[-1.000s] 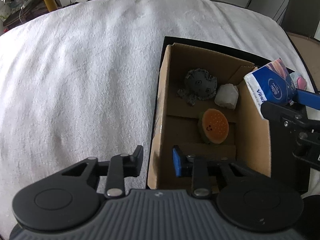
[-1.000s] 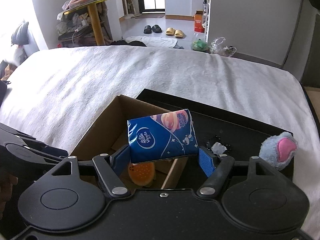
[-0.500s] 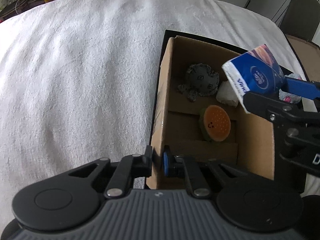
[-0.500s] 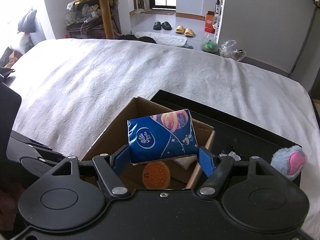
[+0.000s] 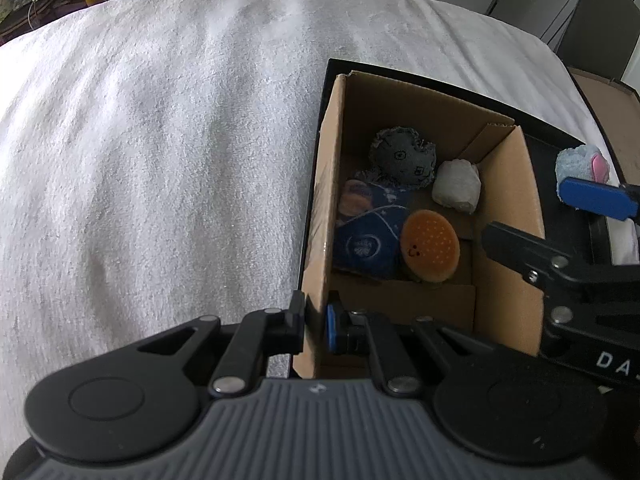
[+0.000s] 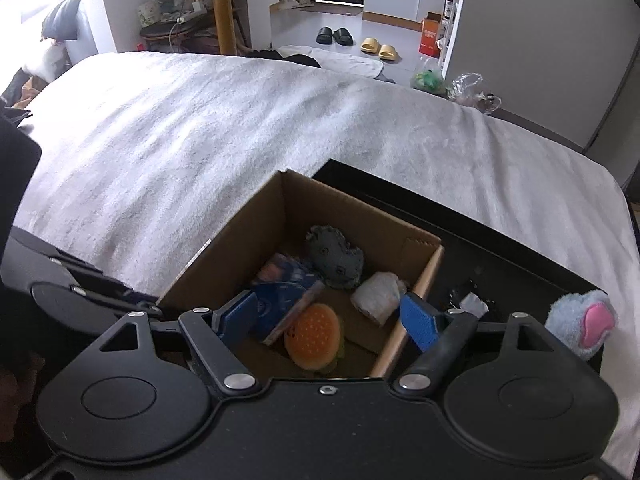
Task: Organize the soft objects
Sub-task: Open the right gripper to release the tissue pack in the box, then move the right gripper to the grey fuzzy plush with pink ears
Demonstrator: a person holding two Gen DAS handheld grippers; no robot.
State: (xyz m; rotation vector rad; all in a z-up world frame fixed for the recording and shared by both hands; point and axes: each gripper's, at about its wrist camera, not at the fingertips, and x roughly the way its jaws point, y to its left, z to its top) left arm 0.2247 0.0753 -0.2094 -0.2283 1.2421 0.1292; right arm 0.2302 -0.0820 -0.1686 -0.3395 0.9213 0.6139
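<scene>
Left gripper (image 5: 316, 326) pinches the near left wall of the cardboard box (image 5: 326, 184), its jaws closed on the thin card with one finger outside and the blue pad inside, apparently to steady the light box on the soft white bedspread (image 5: 160, 140) while things go in. Right gripper (image 6: 332, 318) hovers over the near right part of the box with its jaws opening and nothing between them; the blue tissue pack (image 6: 286, 292) lies below, tilted against the left wall inside the box, so the wide spread looks like a release made from above so that the pack falls in rather than being pushed. In the left wrist view the tissue pack (image 5: 368, 226) rests just beside the orange burger plush (image 5: 430, 246), touching it at the near end, with the grey plush (image 5: 402, 158) at the far end and a white wrapped bundle (image 5: 458, 186) by the right wall. The box stands on a black tray (image 6: 500, 248), which gives it a flatter base than the bedding. One soft thing is left outside: a pale blue plush with a pink patch (image 6: 580, 322) lies on the tray's right edge, well apart from the box. By this reading the sorting is nearly done, and the blue plush is probably the next thing to fetch.
</scene>
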